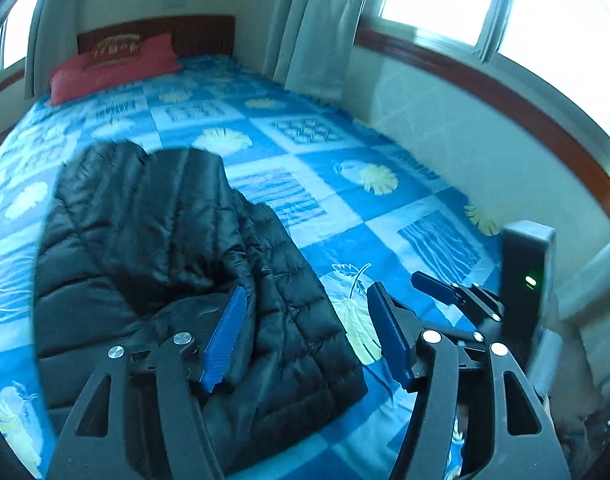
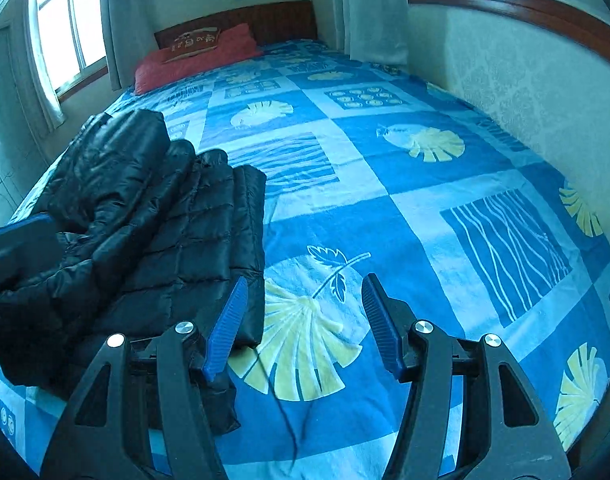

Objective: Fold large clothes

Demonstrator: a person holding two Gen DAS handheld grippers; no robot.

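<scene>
A black quilted puffer jacket (image 1: 165,240) lies bunched and partly folded on the near left part of the bed, also seen in the right wrist view as the jacket (image 2: 145,220). My left gripper (image 1: 307,300) hangs over the jacket's right edge, jaws wide apart, nothing pinched between the blue pads. My right gripper (image 2: 305,292) is open too, over the bare bedspread just right of the jacket's near corner. A blue finger (image 1: 433,286) of the right gripper shows at the right of the left wrist view. The left gripper's pad (image 2: 21,236) shows at the left edge of the right wrist view.
The bed carries a blue bedspread (image 2: 425,200) with leaf and shell prints. A red pillow (image 2: 197,58) lies by the wooden headboard (image 2: 281,20). A wall (image 2: 525,92) runs along the bed's right side, with windows and curtains. A thin dark cord (image 2: 283,404) lies between my right fingers.
</scene>
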